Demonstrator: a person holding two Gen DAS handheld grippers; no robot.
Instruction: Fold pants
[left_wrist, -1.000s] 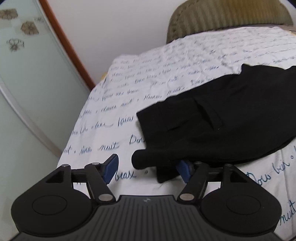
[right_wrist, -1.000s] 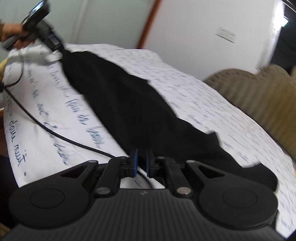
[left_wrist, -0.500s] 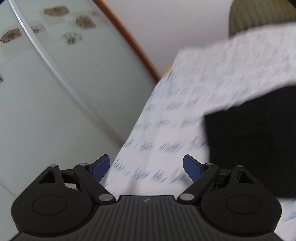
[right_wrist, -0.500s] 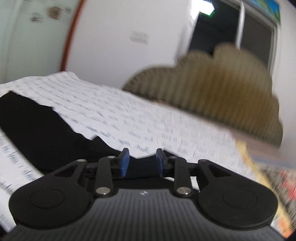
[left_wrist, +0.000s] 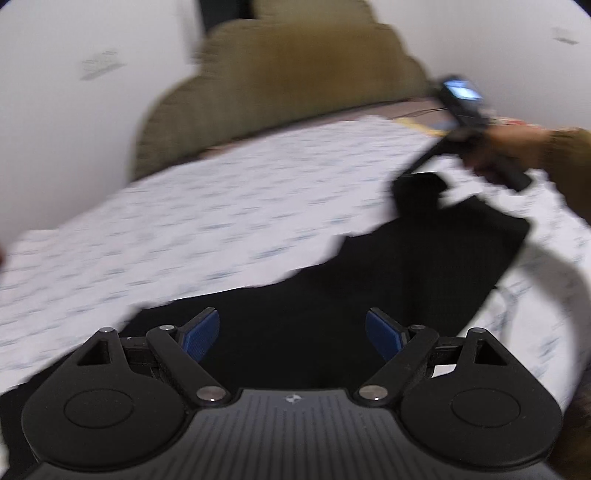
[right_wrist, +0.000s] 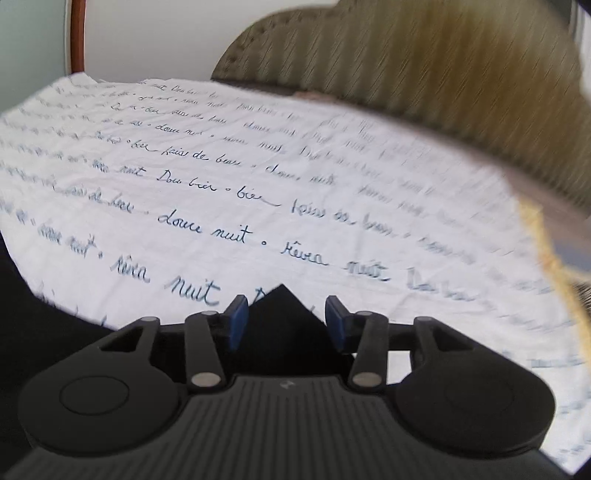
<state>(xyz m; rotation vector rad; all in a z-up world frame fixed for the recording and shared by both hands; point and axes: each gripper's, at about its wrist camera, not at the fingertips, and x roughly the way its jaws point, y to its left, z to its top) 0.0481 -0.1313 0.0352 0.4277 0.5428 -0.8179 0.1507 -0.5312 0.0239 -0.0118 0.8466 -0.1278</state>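
Note:
Black pants (left_wrist: 388, 273) lie on a bed with a white sheet printed with blue script (left_wrist: 221, 206). My left gripper (left_wrist: 291, 334) is open and empty, held just above the near part of the pants. In the left wrist view the right gripper (left_wrist: 417, 173) is at the far end of the pants, held in a hand, with a raised corner of black cloth just below it. In the right wrist view my right gripper (right_wrist: 282, 323) is open, and a pointed corner of the pants (right_wrist: 282, 317) lies between its blue pads (right_wrist: 236, 319).
An olive padded headboard (left_wrist: 295, 70) stands at the far end of the bed against a white wall. It also shows in the right wrist view (right_wrist: 424, 62). A brown door frame (right_wrist: 77, 37) is at the far left.
My left gripper has swung from the bed's left side and glass door to face the headboard over the pants. My right gripper has gone from shut to open.

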